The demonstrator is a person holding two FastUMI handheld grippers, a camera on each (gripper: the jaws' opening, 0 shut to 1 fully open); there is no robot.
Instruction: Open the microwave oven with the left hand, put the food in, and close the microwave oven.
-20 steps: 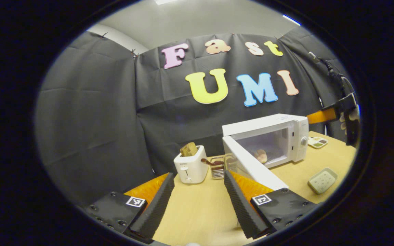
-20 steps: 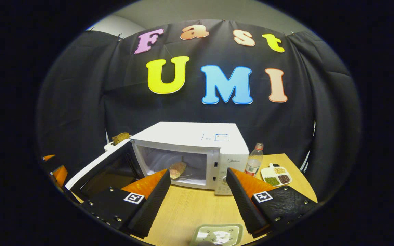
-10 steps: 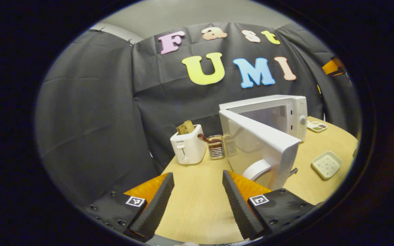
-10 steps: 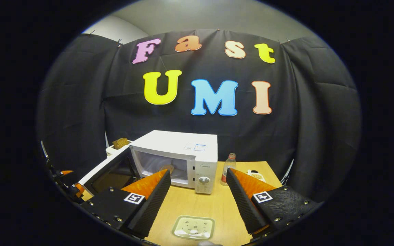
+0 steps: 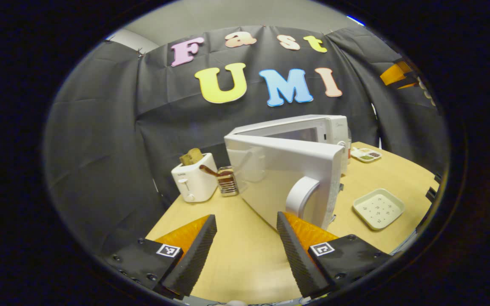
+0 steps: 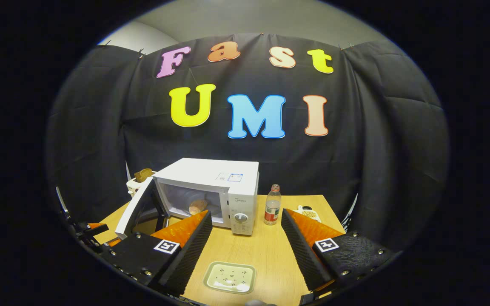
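- Swinging shut since a second ago, the microwave door (image 5: 279,178) is now standing about half closed, and the right gripper (image 6: 245,250) is sitting farther back from the oven than before.
- Food (image 6: 198,206) is lying inside the microwave oven (image 6: 211,191), on the floor of its cavity, so the closing step is looking like the one in hand.
- Left gripper (image 5: 245,250) is hovering with its fingers spread wide, holding nothing, its right finger just near the door's outer face below the handle (image 5: 300,195).
- Right gripper is likewise hanging spread and empty above the table (image 6: 270,255), well back from the oven.
- Judging by its looks, the door is behaving as a stiff, light, hinged panel; pushing flat on the outer face near the handle side, far from the hinge, should be giving the most leverage, and the oven may be sliding on the smooth table if shoved hard.
- An empty-looking square tray (image 6: 230,277) is lying on the near table; a divided dish (image 5: 366,155) with small fillings is sitting to the right of the oven, and a bottle (image 6: 272,205) is standing just beside it.
- Left of the oven, a toaster (image 5: 193,178) is holding a slice of bread.
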